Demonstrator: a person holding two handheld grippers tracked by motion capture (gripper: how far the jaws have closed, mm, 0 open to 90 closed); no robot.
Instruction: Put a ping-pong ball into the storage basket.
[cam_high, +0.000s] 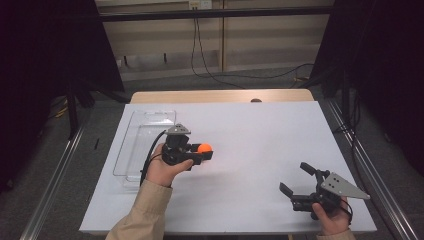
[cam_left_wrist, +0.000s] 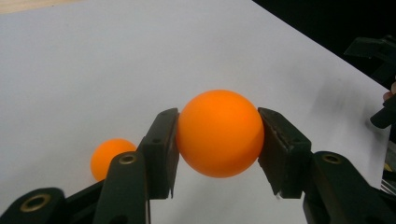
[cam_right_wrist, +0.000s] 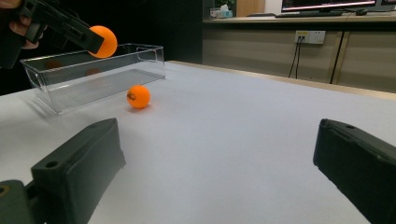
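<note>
My left gripper (cam_high: 203, 153) hangs above the white table sheet, shut on an orange ball (cam_high: 204, 148). In the left gripper view both pads press the ball's (cam_left_wrist: 218, 133) sides. A second orange ball (cam_left_wrist: 109, 156) lies on the sheet below it, next to the clear tray's near wall (cam_right_wrist: 138, 96). The clear plastic tray (cam_high: 131, 150) sits at the left of the sheet with nothing inside. My right gripper (cam_high: 294, 176) rests low near the front right edge, jaws wide open with nothing between them (cam_right_wrist: 217, 126).
The white sheet (cam_high: 260, 135) covers most of the wooden table. Black curtains and metal rails stand at both sides. Cables run along the floor behind the table. In the right gripper view a wall socket (cam_right_wrist: 310, 36) shows on the far wall.
</note>
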